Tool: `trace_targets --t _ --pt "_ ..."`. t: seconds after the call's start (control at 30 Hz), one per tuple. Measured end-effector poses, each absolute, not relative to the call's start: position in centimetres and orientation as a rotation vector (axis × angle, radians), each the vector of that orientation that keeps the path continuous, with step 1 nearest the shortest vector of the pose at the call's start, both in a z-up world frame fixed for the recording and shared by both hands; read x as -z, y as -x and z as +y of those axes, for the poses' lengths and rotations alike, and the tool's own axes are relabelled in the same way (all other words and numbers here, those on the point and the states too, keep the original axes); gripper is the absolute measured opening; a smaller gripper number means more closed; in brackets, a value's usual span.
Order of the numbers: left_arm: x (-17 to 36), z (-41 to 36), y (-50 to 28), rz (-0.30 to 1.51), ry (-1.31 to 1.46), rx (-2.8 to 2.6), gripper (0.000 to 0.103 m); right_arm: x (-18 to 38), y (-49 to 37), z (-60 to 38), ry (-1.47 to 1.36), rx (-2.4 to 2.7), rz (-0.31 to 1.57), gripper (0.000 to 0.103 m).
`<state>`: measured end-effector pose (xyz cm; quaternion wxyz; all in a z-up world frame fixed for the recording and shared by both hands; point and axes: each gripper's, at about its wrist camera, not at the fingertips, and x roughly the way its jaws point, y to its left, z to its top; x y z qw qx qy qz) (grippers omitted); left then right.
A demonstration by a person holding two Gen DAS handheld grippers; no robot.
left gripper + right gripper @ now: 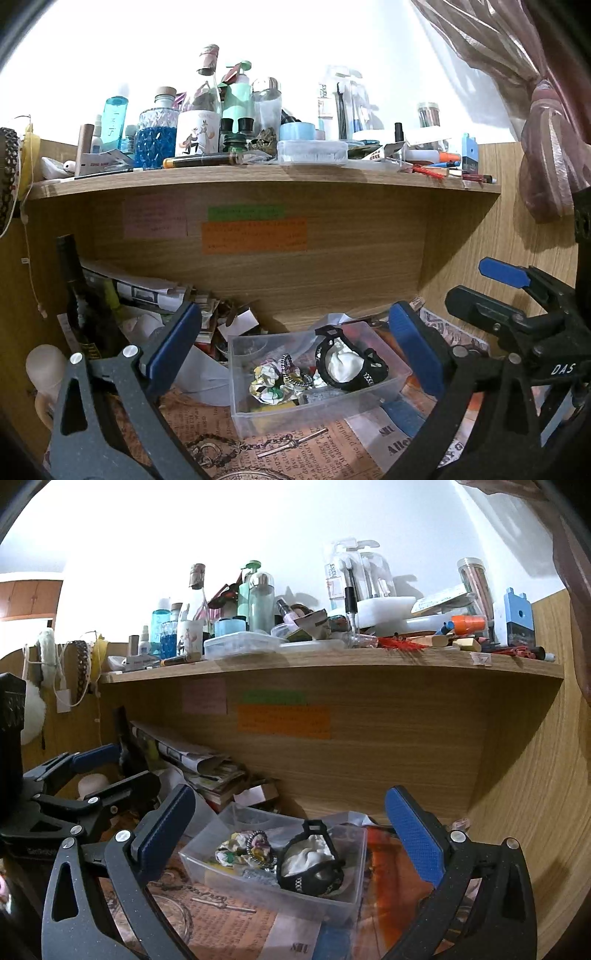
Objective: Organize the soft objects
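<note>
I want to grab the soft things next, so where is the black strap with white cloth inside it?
In both wrist views the black strap lies in the clear plastic bin's right half, beside the floral scrunchie, under the shelf.

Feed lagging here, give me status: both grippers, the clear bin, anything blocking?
Left gripper open, empty. Right gripper open, empty. Clear plastic bin holds black-banded white cloth and floral fabric scrunchie. Nothing between jaws and bin.

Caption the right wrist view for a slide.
Open right gripper poised above clear bin holding scrunchies below cluttered shelf.
</note>
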<state>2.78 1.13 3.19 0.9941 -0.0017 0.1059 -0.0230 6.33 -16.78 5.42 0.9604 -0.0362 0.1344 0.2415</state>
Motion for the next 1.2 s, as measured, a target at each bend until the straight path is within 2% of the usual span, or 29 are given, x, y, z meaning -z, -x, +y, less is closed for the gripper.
trace_targets --t 1.2 --pt "-2.73 1.53 -3.05 0.227 0.009 0.042 0.103 -5.23 -6.06 -16.35 0.058 -0.503 0.285 0.103"
